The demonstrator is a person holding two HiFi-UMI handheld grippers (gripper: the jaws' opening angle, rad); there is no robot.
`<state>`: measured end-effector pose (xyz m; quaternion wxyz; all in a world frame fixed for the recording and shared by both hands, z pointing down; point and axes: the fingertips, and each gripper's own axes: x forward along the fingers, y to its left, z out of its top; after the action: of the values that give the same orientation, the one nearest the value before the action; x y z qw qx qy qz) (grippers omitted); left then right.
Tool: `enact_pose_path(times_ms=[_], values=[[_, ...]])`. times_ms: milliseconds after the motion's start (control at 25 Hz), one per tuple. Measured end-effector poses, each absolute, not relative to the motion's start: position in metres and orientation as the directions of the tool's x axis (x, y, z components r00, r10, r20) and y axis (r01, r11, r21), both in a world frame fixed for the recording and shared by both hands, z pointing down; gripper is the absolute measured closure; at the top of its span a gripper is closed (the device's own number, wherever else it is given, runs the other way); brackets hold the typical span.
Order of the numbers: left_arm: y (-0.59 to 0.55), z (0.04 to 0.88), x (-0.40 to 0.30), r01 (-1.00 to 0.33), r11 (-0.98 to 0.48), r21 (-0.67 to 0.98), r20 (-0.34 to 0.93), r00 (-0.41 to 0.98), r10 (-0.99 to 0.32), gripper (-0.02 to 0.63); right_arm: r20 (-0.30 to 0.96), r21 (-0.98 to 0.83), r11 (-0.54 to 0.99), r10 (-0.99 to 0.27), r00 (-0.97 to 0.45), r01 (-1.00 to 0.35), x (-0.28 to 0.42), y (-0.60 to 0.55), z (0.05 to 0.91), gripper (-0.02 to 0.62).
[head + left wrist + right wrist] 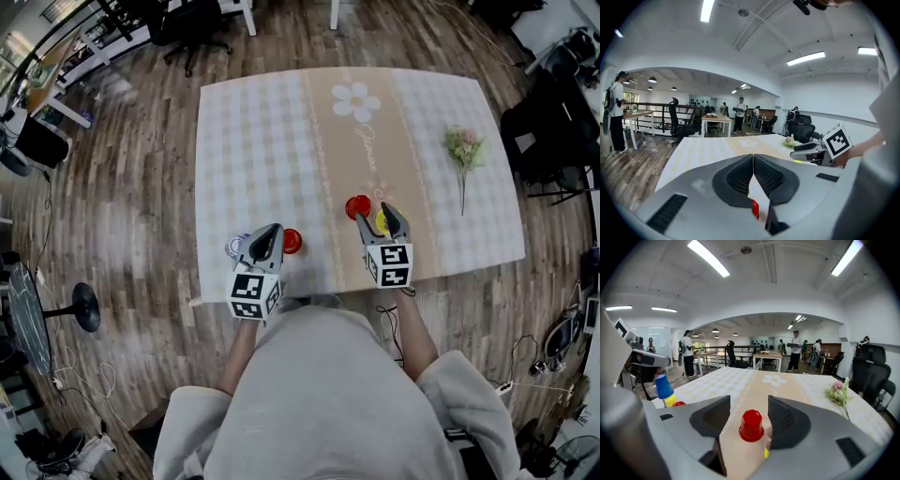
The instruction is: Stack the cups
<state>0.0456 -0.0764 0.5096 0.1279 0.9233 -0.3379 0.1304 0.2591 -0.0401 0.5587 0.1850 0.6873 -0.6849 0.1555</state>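
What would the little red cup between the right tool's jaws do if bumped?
The red cup stands upside down on its wide rim, so a nudge would probably slide it, not tip it. It looks small and like plastic, so it is likely light and could squash under a hard squeeze.

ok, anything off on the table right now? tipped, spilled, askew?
Nothing stands out. The red cup stands mouth-down between the right gripper's open jaws, the blue cup sits stacked on a yellow cup, and the flower sprig lies flat on the cloth.
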Motion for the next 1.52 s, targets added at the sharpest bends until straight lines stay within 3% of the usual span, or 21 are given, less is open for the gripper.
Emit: enact_pose_path(times_ms=[480,1000,1520], values=[[-0.072,0.521,0.091,-0.579,-0.798,0.168,0.353,0.791,-0.500,0.592,0.549,0.043,-0.153,-0.822,0.151,-0.987,0.323,-0.007,0.599,0.338],[-0.079,0.525,0.101,-0.590,-0.791,0.162,0.376,0.778,-0.503,0.592,0.650,-0.001,-0.133,-0.754,0.100,-0.991,0.329,-0.004,0.653,0.344],[-0.078,0.526,0.091,-0.614,-0.772,0.165,0.379,0.762,-0.525,0.592,0.653,0.024,-0.118,-0.750,0.105,-0.993,0.329,-0.003,0.653,0.370]])
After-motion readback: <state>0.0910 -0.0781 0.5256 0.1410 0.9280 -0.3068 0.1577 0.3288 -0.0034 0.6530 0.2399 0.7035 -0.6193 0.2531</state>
